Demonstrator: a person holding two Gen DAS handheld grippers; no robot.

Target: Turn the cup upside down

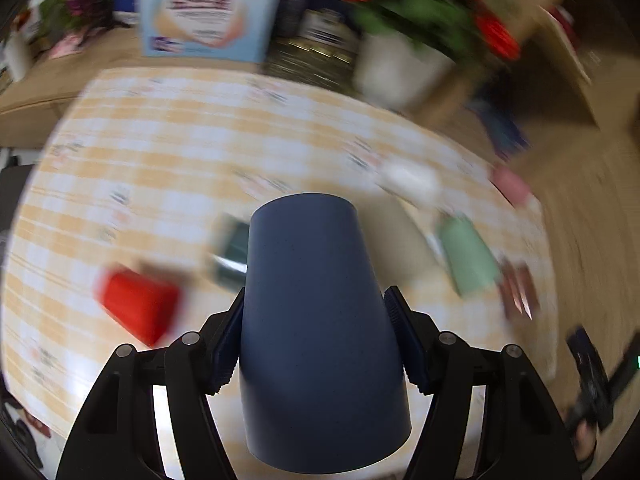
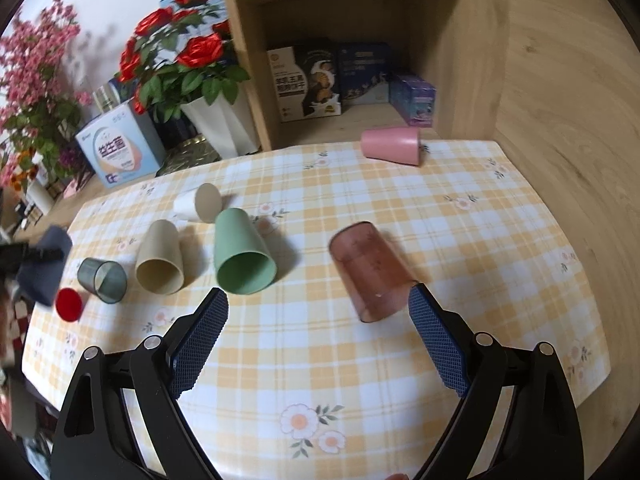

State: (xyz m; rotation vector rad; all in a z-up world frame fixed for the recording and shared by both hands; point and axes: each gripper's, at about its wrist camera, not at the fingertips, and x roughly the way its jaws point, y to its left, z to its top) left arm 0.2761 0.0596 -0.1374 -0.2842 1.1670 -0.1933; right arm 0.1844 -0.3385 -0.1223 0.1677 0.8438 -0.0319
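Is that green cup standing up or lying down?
Lying down: the green cup rests on its side on the tablecloth, open mouth facing the camera.

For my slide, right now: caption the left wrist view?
Left gripper clamps a blue cup above a checked table of scattered cups.

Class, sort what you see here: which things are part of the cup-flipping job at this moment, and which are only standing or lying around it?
In the job:
- dark blue cup, clamped in the left gripper
- right gripper, open, empty

Lying about:
- green cup
- beige cup
- translucent pink cup
- pale pink cup
- rose pot
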